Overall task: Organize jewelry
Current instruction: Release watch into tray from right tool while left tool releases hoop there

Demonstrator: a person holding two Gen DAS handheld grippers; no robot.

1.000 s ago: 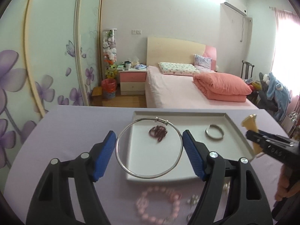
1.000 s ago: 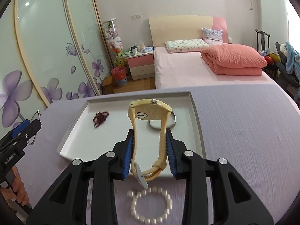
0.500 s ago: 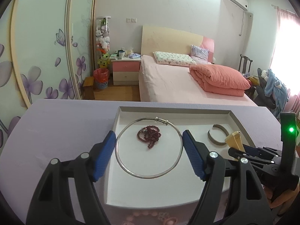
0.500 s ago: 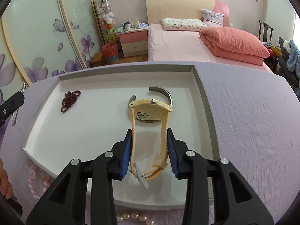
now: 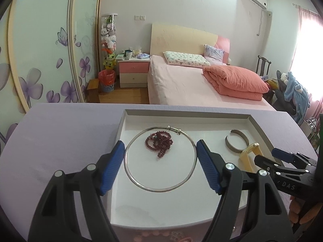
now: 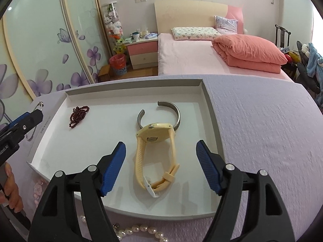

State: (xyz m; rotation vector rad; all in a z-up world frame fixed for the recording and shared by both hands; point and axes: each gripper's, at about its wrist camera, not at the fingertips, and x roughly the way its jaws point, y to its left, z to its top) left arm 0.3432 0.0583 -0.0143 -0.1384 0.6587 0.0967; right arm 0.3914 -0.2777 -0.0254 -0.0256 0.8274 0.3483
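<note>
Now the lavender bench (image 6: 262, 121) carries a white tray (image 6: 214, 121); the left gripper (image 5: 160, 161) fingers clamp the silver hoop (image 5: 129, 173) above it, while the right gripper (image 6: 161, 161) fingers spread apart around the yellow watch (image 6: 155, 137) lying inside, touching the cuff bangle (image 6: 177, 113), red beads (image 6: 78, 113) far left

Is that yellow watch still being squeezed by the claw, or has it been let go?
Let go. The right gripper is open, its blue pads clear of the yellow watch, which lies on the white tray.
</note>
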